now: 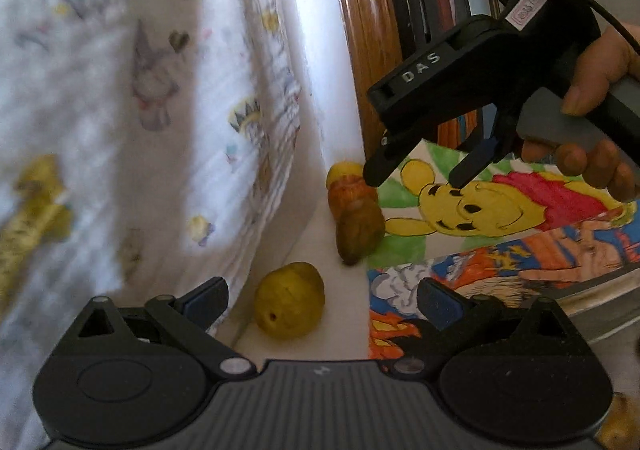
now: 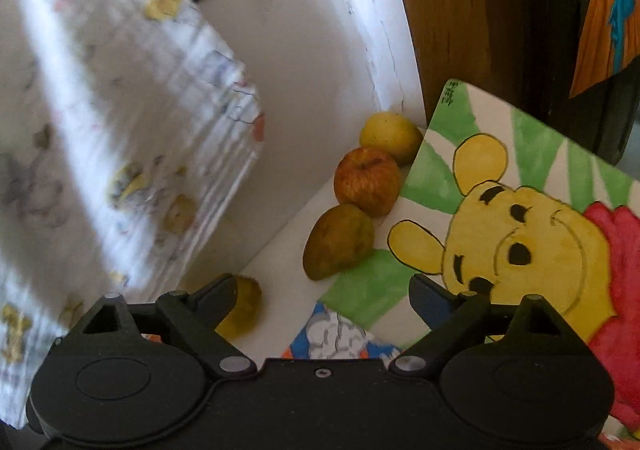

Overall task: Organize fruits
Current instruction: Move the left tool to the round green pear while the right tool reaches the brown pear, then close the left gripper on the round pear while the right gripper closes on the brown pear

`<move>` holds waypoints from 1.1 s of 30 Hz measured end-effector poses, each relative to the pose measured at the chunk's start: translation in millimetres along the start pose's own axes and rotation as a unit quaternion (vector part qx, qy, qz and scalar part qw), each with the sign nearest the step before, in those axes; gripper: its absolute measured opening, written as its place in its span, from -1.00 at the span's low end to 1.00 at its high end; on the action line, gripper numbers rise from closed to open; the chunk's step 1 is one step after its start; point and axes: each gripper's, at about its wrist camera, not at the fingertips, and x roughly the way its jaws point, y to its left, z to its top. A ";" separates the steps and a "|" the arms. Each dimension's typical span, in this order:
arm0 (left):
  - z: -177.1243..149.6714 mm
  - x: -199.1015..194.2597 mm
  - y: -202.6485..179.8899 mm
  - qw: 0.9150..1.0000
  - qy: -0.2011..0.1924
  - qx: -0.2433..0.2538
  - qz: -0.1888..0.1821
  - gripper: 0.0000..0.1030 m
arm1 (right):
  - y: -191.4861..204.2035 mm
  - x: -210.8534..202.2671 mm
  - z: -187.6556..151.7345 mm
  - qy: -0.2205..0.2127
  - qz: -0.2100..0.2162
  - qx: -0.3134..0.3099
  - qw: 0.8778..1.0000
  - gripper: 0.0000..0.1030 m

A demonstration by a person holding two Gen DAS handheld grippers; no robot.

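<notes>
- Four fruits are seen in a loose line on a white surface, between a patterned white cloth [image 1: 132,98] and a painted bear picture [image 2: 532,234] lying flat.
- Farthest along the line is a yellow apple [image 2: 390,136]; a red apple [image 2: 366,180] is touching it, and a brownish pear [image 2: 340,242] rests against the red apple and on the picture's edge.
- A yellow-green pear [image 1: 289,300] is set a little apart from the other three, nearest both cameras.
- The left gripper [image 1: 320,302] is held spread wide and empty, with the yellow-green pear framed between its two fingers but not touched.
- The right gripper [image 1: 416,178], held by a hand [image 1: 600,122], is also parted and empty; it hovers above the red apple and the bear picture's corner.
- The step in hand is judged to be a pick of the yellow-green pear by the left gripper.
- For a sound grasp, the fingers would best be lowered on either side of the pear's widest part and closed gently, since the rounded skin could slip or roll.
- The cloth edge lies just beside the pear and should be kept out of the fingers.
- No bowl or basket is shown, so the destination cannot be told.
</notes>
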 end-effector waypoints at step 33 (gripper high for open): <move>-7.9 86.1 13.1 0.994 0.094 -0.040 0.036 0.25 | -2.1 97.4 13.6 0.007 -0.044 0.063 0.997 0.19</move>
